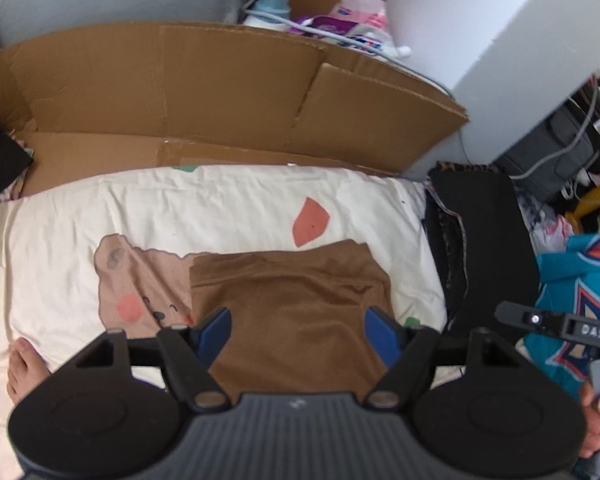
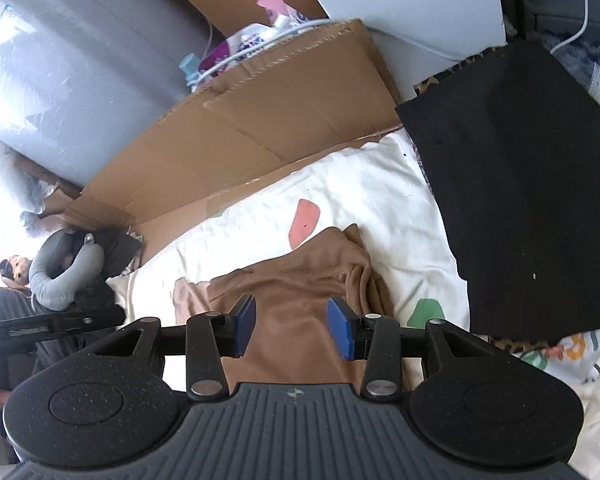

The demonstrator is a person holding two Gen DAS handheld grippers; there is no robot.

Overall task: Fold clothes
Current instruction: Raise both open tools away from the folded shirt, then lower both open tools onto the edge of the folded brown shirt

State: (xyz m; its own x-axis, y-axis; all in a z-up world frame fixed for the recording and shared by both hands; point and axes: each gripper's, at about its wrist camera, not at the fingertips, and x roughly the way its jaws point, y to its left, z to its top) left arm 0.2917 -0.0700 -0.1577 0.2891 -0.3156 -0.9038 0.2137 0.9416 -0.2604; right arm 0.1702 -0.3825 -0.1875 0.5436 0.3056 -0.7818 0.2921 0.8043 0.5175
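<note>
My left claw and right claw hang apart, empty, over the folded brown garment on the bear-print bedsheet. I could snag one layer, undoing the fold.

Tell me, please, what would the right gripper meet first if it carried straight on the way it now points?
Most likely the brown garment on the bedsheet; the right gripper hangs open above it, though depth is unclear.
</note>
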